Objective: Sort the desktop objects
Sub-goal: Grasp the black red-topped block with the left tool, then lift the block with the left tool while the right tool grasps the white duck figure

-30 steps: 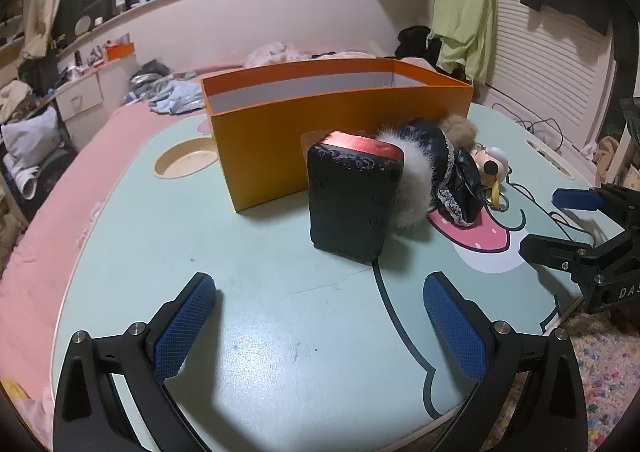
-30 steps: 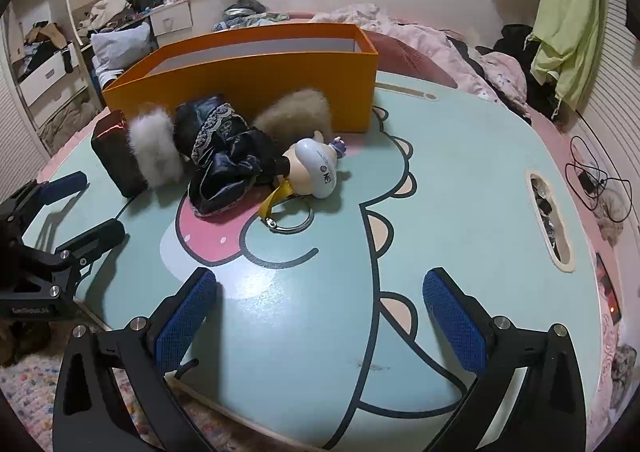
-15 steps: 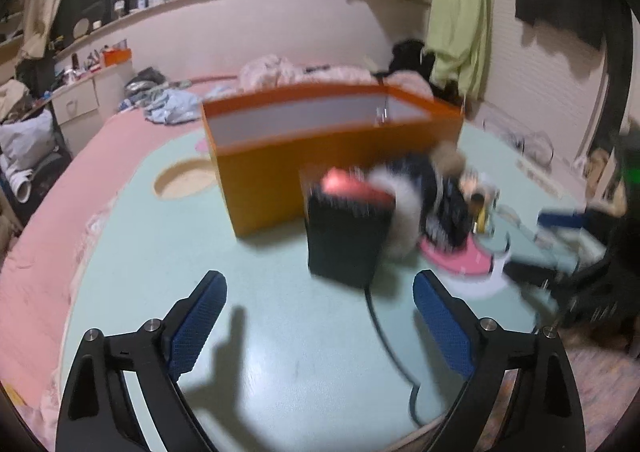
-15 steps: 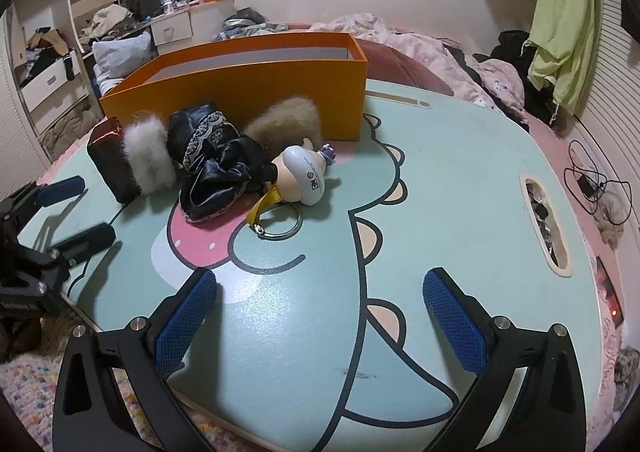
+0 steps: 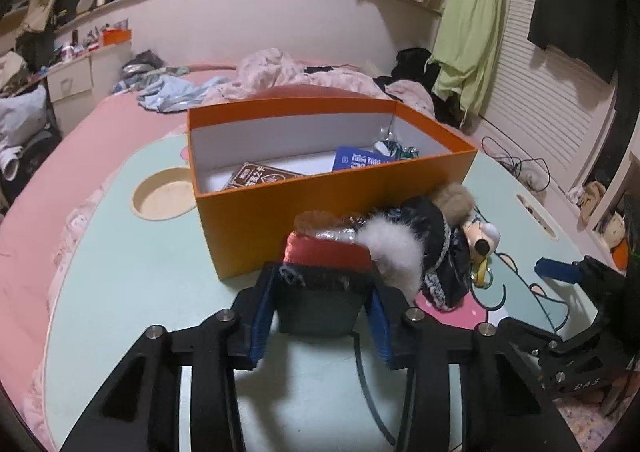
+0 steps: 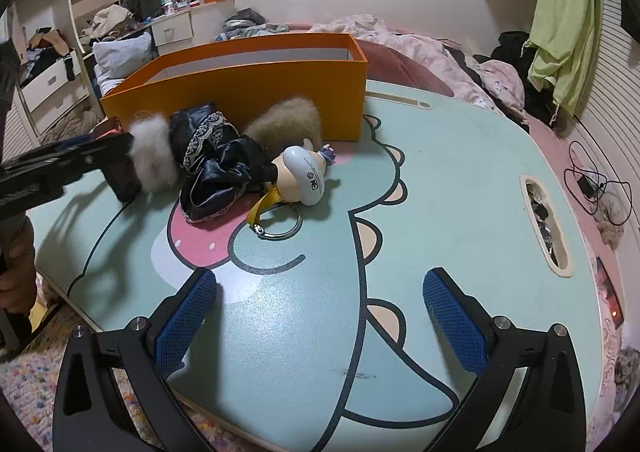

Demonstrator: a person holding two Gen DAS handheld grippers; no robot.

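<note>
In front of the orange box (image 5: 332,208), our left gripper (image 5: 320,316) is closing its jaws around the black pouch (image 5: 320,304) on the worktop (image 6: 440,188). We should squeeze squarely, then lift clear of the box wall. Our right gripper (image 6: 320,316) waits, jaws apart. One pouch, one doll (image 6: 248,168), one box.

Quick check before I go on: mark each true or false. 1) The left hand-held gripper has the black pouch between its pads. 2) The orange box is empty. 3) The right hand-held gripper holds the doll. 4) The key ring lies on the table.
1) True: the left hand-held gripper is closing around the black pouch.
2) False: the orange box holds a brown packet and a blue packet.
3) False: the right hand-held gripper is open; the doll lies apart.
4) True: the key ring rests on the table.
</note>
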